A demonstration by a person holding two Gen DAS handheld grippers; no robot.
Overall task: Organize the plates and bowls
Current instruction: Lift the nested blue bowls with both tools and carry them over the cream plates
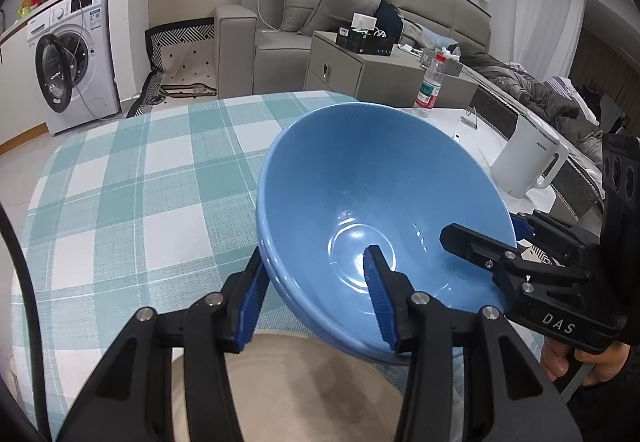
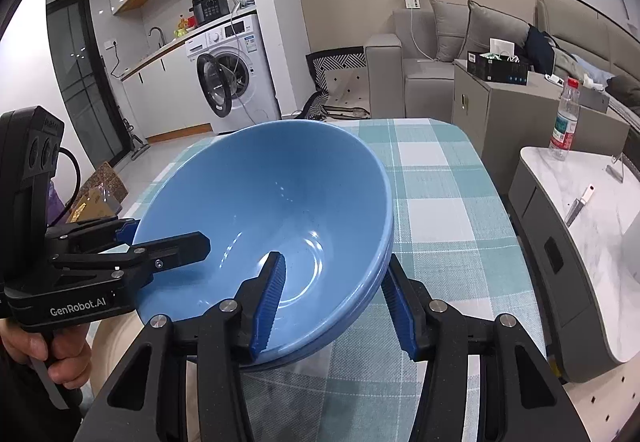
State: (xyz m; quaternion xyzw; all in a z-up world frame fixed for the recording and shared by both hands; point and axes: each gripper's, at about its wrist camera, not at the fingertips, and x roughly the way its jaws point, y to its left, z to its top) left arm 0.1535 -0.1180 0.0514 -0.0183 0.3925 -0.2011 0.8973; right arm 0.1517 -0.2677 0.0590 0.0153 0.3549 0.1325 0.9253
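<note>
glossy round blue bowl [image 1: 360, 193], both grippers clamped

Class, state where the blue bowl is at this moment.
The blue bowl sits tilted at the centre of both wrist views, above the checked tablecloth, with the left gripper and right gripper each straddling its rim.

Bare checked tablecloth [image 1: 132, 177] beyond and left of blue bowl [image 1: 360, 193] | kettle [image 1: 528, 161], bottle [image 1: 430, 85] stand right, off-table

Checked tablecloth [image 1: 132, 177] covers table (beige plate [image 1: 288, 374] on it).
</note>
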